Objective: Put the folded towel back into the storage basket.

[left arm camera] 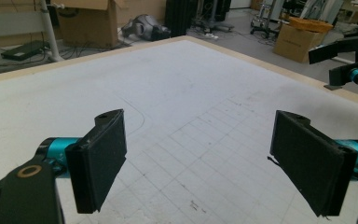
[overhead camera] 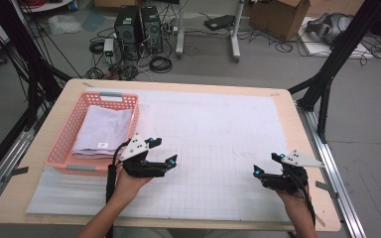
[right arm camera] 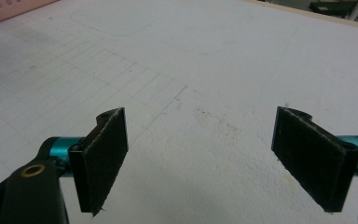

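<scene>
A pink plastic basket [overhead camera: 69, 128] stands at the table's left, with a folded lavender towel [overhead camera: 104, 131] lying inside it. Just right of the basket's near corner, my left gripper [overhead camera: 161, 151] is open and holds nothing. In the left gripper view its jaws [left arm camera: 200, 163] are spread wide over the white gridded mat [left arm camera: 186, 98]. My right gripper [overhead camera: 267, 164] hovers near the table's front right, also open and empty. Its black pads [right arm camera: 105, 156] frame bare mat [right arm camera: 205, 70] in the right gripper view.
The white mat [overhead camera: 213, 134] covers most of the wooden table [overhead camera: 305, 148]. Black frame legs [overhead camera: 327, 74] rise at the right and left edges. Computer towers [overhead camera: 139, 29], cables and cardboard boxes [overhead camera: 283, 17] sit on the floor beyond the far edge. The pink basket's edge [right arm camera: 9, 10] shows in the right gripper view.
</scene>
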`<action>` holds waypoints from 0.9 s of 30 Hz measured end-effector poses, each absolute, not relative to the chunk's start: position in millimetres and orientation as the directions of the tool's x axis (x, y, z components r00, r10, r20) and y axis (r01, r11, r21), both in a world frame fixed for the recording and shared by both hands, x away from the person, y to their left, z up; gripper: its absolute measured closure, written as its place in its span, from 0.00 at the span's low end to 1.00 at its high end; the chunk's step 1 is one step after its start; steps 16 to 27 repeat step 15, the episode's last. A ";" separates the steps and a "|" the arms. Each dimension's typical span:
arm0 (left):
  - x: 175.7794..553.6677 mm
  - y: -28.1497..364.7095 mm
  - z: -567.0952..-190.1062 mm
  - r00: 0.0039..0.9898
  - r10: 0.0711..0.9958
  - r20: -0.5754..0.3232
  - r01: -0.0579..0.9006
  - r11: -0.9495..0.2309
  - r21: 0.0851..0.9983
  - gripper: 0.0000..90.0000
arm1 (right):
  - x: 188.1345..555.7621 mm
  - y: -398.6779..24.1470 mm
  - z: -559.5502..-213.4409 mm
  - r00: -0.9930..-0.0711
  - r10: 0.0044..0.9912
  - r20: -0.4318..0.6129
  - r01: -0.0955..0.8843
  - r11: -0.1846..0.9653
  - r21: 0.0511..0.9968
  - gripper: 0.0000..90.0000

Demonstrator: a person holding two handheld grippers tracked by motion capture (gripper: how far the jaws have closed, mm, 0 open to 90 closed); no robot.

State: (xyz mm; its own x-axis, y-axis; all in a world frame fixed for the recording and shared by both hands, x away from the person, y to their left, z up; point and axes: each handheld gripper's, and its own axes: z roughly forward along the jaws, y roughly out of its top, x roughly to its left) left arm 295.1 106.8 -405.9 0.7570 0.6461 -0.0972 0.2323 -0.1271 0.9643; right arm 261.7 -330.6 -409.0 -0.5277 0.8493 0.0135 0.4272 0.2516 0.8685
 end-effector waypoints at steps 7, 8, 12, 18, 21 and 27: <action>296.0 106.0 -407.6 0.757 0.644 -0.108 0.244 -0.127 0.961 0.21 | 262.2 -331.6 -409.0 -0.527 0.850 0.013 0.424 0.250 0.870 0.19; 296.1 105.9 -407.7 0.758 0.644 -0.106 0.245 -0.130 0.961 0.21 | 261.9 -331.5 -408.8 -0.527 0.850 0.018 0.427 0.246 0.870 0.19; 296.0 106.0 -407.3 0.754 0.648 -0.103 0.243 -0.129 0.961 0.21 | 261.6 -331.2 -408.1 -0.527 0.850 0.021 0.425 0.242 0.872 0.19; 296.3 106.0 -407.2 0.754 0.648 -0.107 0.244 -0.125 0.962 0.21 | 262.2 -331.6 -408.1 -0.529 0.848 0.022 0.424 0.241 0.873 0.19; 296.3 106.0 -407.2 0.754 0.648 -0.107 0.244 -0.125 0.962 0.21 | 262.2 -331.6 -408.1 -0.529 0.848 0.022 0.424 0.241 0.873 0.19; 296.3 106.0 -407.2 0.754 0.648 -0.107 0.244 -0.125 0.962 0.21 | 262.2 -331.6 -408.1 -0.529 0.848 0.022 0.424 0.241 0.873 0.19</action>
